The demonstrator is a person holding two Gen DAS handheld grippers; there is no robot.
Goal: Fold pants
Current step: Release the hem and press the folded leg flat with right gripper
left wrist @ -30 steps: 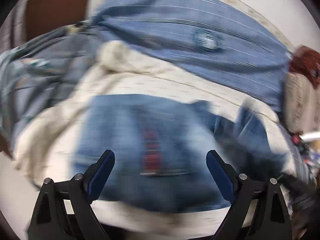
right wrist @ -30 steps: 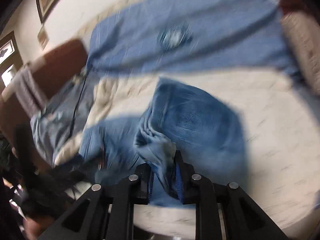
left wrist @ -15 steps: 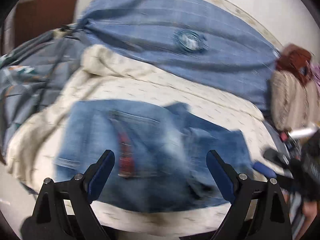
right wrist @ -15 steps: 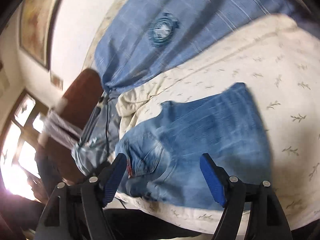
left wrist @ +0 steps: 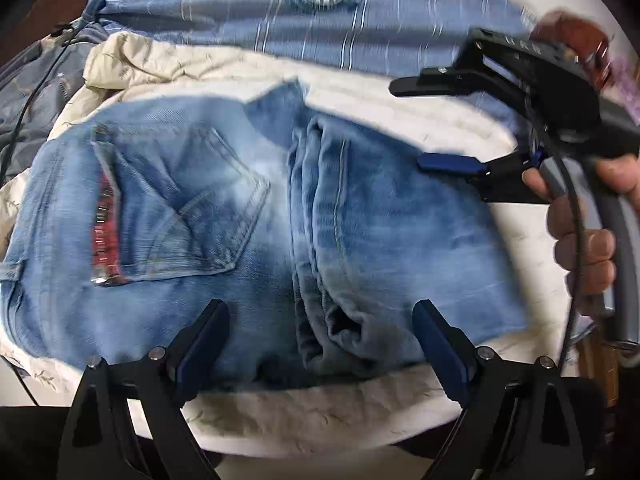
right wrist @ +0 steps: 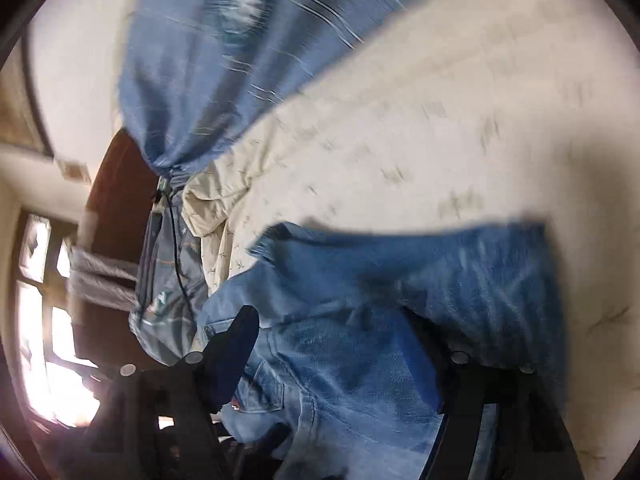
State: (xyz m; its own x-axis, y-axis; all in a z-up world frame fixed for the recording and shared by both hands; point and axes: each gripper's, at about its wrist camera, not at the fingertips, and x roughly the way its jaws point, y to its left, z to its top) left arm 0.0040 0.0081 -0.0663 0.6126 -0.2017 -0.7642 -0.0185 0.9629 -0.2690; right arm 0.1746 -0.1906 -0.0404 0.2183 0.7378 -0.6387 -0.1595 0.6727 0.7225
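Note:
The blue jeans (left wrist: 224, 216) lie folded on a cream bedspread (left wrist: 320, 416), back pocket and red label up, with the folded-over legs (left wrist: 384, 224) on the right. My left gripper (left wrist: 320, 344) is open and empty, its fingers wide apart over the near edge of the jeans. My right gripper (left wrist: 424, 124) comes in from the right over the far right part of the jeans, open and empty. In the right wrist view the jeans (right wrist: 380, 320) fill the lower middle, between the spread fingers of the right gripper (right wrist: 340, 356).
A blue striped pillow (left wrist: 320, 16) lies behind the jeans, also in the right wrist view (right wrist: 224, 48). A grey patterned cloth (left wrist: 36, 92) with a black cable is at the left. A brown headboard (right wrist: 116, 208) and a bright window (right wrist: 44, 320) are at the left.
The right gripper let go of the jeans leg and opened, then moved low over the folded jeans. The left gripper moved closer to the jeans and stayed open.

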